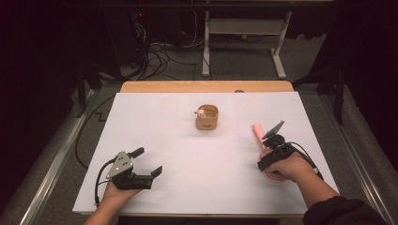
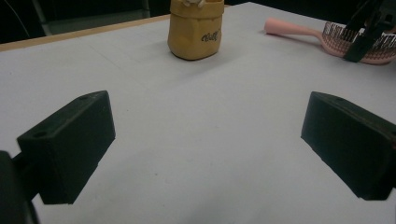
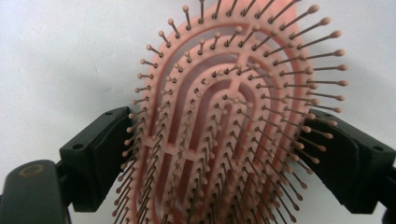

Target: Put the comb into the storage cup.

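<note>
A pink hairbrush [image 1: 257, 131] lies bristles up on the white table [image 1: 187, 154], right of centre, its handle pointing away from me. My right gripper [image 1: 266, 159] reaches down over the brush head. In the right gripper view its two black jaws sit on either side of the hairbrush [image 3: 205, 79] head, and the right gripper [image 3: 222, 130] pads press against the outer bristles and rim. My left gripper [image 1: 148, 161] rests at the near left, wide open. Nothing lies between the jaws of the left gripper [image 2: 205, 135].
A small tan pouch [image 1: 207, 118] stands upright at the table's far middle with a pale object [image 1: 201, 112] poking out of it; the pouch [image 2: 195, 30] is ahead of the left gripper. Cables and table legs lie on the floor beyond.
</note>
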Demonstrator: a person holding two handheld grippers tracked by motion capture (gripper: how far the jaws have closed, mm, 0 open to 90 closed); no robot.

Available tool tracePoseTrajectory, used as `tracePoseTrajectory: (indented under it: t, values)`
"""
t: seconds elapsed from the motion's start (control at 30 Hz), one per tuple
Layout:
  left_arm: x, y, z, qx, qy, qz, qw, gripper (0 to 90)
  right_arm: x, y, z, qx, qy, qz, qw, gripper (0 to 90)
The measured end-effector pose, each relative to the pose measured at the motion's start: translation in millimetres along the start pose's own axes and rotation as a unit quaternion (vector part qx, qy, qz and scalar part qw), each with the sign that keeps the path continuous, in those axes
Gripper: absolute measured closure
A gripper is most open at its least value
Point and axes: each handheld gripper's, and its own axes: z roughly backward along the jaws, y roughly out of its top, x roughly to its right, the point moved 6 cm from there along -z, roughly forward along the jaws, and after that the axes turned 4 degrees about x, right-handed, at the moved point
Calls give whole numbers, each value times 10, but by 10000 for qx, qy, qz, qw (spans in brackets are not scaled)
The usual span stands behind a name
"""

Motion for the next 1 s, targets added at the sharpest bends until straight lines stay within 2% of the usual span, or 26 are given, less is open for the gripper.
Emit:
tracePoseTrajectory:
  t: [0.4,1.0]
  values:
    - [38,-3,-32,-38,-55,-48,10000,42,1,40,-15,-271,24,14,9996,123]
    - [46,13,-28,0,-56,22,10000,44,-6,30,-2,-224,-6,-76,9997,156]
